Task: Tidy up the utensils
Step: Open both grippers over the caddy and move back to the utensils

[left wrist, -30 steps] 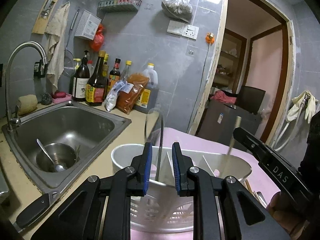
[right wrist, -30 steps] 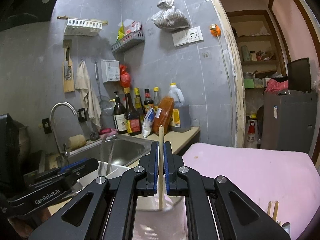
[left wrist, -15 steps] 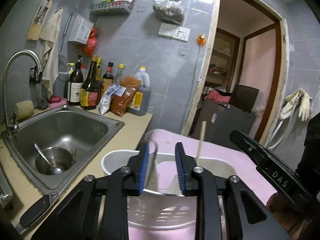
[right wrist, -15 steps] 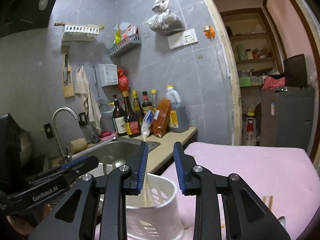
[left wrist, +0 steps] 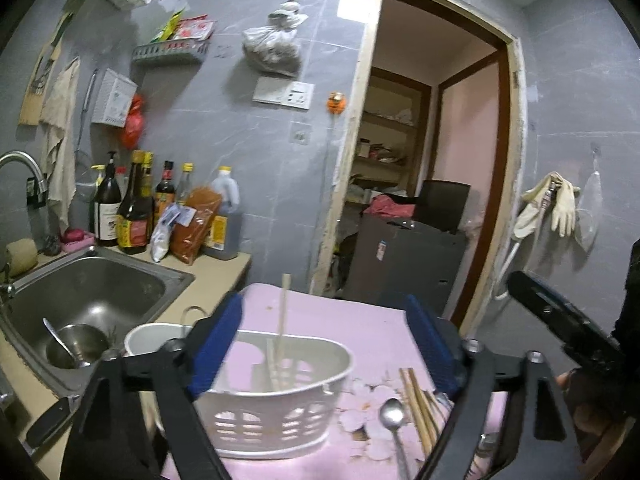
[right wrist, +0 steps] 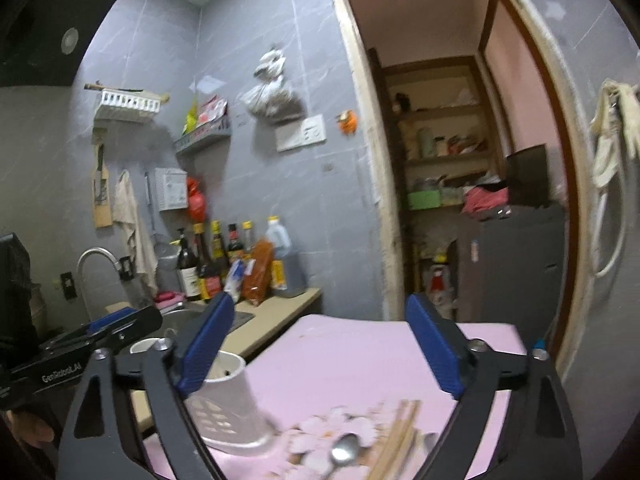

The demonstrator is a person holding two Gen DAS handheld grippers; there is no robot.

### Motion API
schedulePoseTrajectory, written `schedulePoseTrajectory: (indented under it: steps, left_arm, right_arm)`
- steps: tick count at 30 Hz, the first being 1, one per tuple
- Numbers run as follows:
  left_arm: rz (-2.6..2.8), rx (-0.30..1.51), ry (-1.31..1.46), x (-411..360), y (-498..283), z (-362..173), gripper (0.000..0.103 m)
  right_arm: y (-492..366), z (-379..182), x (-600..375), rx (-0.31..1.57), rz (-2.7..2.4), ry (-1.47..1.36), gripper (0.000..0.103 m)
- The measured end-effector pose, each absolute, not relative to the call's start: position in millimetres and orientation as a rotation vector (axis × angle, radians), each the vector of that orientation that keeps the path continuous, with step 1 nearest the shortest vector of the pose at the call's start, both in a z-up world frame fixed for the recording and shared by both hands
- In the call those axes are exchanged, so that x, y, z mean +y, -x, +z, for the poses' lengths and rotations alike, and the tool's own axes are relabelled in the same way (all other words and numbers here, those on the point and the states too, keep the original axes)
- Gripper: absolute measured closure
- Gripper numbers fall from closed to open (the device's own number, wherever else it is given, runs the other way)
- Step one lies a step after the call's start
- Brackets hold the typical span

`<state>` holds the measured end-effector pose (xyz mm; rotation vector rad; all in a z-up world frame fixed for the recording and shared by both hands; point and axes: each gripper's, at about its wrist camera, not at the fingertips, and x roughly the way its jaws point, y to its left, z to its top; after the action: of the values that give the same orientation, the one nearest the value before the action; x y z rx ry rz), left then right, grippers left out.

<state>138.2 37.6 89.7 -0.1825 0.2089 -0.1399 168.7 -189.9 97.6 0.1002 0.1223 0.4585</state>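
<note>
A white slotted utensil caddy stands on the pink mat. A pale chopstick leans upright in it, and a metal looped handle sticks up at its left end. My left gripper hovers just in front of the caddy, its jaws opening wide with nothing held between them. A metal spoon and several wooden chopsticks lie on the mat to the right. My right gripper is also opening and holds nothing, above the caddy, spoon and chopsticks.
A steel sink with a bowl and ladle sits to the left. Sauce bottles line the grey wall behind it. A doorway opens behind the mat. The other gripper's black body reaches in from the right.
Both grippers opened and let go: the left released the looped metal utensil, the right the chopstick, which now stand in the caddy. Both pulled back and rose.
</note>
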Motion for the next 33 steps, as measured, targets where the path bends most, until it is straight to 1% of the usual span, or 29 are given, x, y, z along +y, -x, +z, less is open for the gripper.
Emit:
schedulePoseTrajectory:
  steps: [1, 2, 3, 7, 15, 25, 27, 29, 30, 31, 32, 33]
  left_arm:
    - [-0.144, 0.203, 0.181, 33.5, -136.4, 90.1, 0.013]
    - [-0.146, 0.196, 0.18, 28.4, -134.5, 89.9, 0.01]
    - [-0.149, 0.192, 0.181, 25.2, -133.2, 89.5, 0.007]
    - [-0.179, 0.186, 0.202, 11.3, -127.8, 85.3, 0.003]
    - [-0.221, 0.253, 0.141, -16.2, -125.9, 70.3, 0.002]
    - [-0.265, 0.452, 0.064, -46.3, -147.7, 28.6, 0.002]
    - [-0.274, 0.478, 0.037, -52.2, -150.7, 23.0, 0.002]
    - [-0.279, 0.506, 0.001, -58.6, -154.2, 16.6, 0.003]
    - [-0.282, 0.519, -0.016, -61.6, -156.3, 12.5, 0.003]
    - [-0.287, 0.53, -0.03, -63.8, -158.2, 8.5, 0.005]
    - [-0.291, 0.541, -0.04, -64.5, -159.8, 5.5, 0.007]
    - [-0.299, 0.561, -0.054, -66.8, -162.3, 1.7, 0.011]
  right_arm:
    - [-163.5, 99.3, -196.9, 0.113, 0.443, -0.093, 0.002]
    - [-158.4, 100.3, -203.4, 0.105, 0.43, -0.086, 0.0]
    - [-154.1, 101.0, -209.2, 0.101, 0.417, -0.079, 0.0]
    - [-140.3, 98.7, -230.4, 0.094, 0.372, -0.072, 0.0]
    - [-134.7, 79.1, -252.1, 0.133, 0.33, -0.013, 0.0]
    - [-164.5, 40.4, -272.8, 0.325, 0.287, 0.023, 0.0]
    - [-171.8, 33.7, -274.1, 0.372, 0.291, 0.028, 0.006]
    - [-179.6, 26.7, -274.9, 0.422, 0.296, 0.031, 0.018]
    - [-183.9, 23.2, -275.5, 0.448, 0.299, 0.033, 0.02]
    - [-187.1, 20.2, -275.7, 0.47, 0.302, 0.035, 0.023]
    - [-190.9, 16.8, -275.5, 0.496, 0.31, 0.039, 0.028]
    - [-193.8, 13.7, -275.0, 0.519, 0.318, 0.045, 0.031]
